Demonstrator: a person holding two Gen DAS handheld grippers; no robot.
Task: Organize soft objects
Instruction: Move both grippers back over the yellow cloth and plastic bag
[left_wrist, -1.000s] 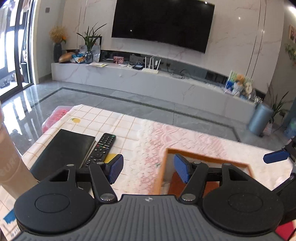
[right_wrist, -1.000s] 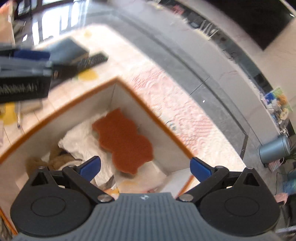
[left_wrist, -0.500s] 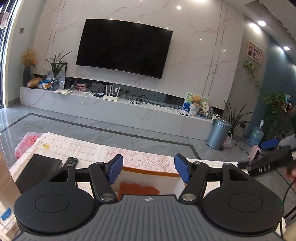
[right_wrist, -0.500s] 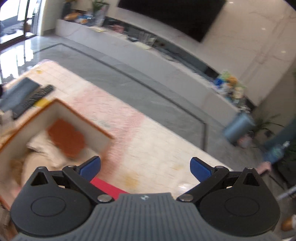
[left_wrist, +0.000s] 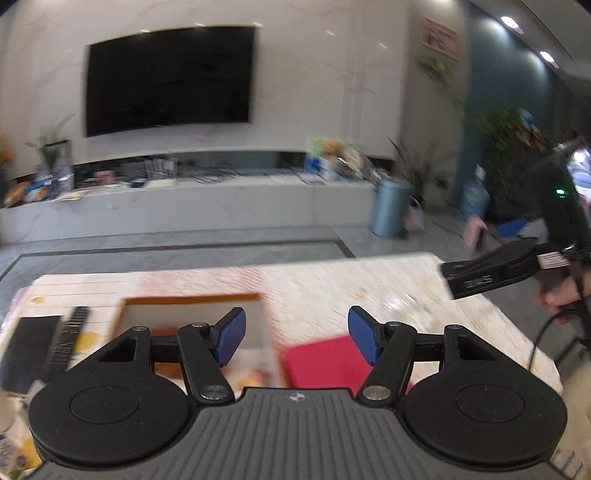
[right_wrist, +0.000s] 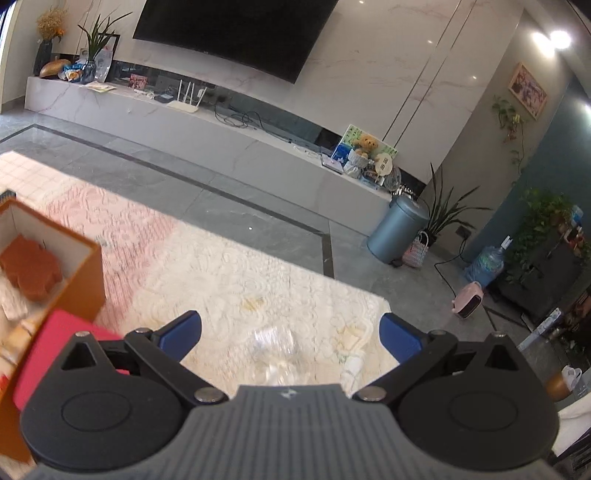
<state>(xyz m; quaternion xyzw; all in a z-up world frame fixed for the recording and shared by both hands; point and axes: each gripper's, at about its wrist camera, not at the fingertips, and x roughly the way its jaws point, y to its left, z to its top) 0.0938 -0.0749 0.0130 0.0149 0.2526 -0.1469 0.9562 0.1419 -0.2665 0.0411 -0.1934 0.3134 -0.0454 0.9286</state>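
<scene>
Landmark: orange box (right_wrist: 79, 273), open-topped, on the cloth-covered table (right_wrist: 258, 280).
Inside the box: a rust-coloured soft piece (right_wrist: 31, 267) on white cloth.
Red soft item: a flat red pad (left_wrist: 321, 360) lies on the table just right of the box; its long axis cannot be told, since the left view is blurred.
Left gripper (left_wrist: 295, 338): jaws spread, nothing between them; it points at the gap between box and red pad, so it looks nearer.
Right gripper (right_wrist: 290, 334): jaws wide, empty, aimed at the table further right of the box, over a crumpled clear wrapper (right_wrist: 277, 350).
</scene>
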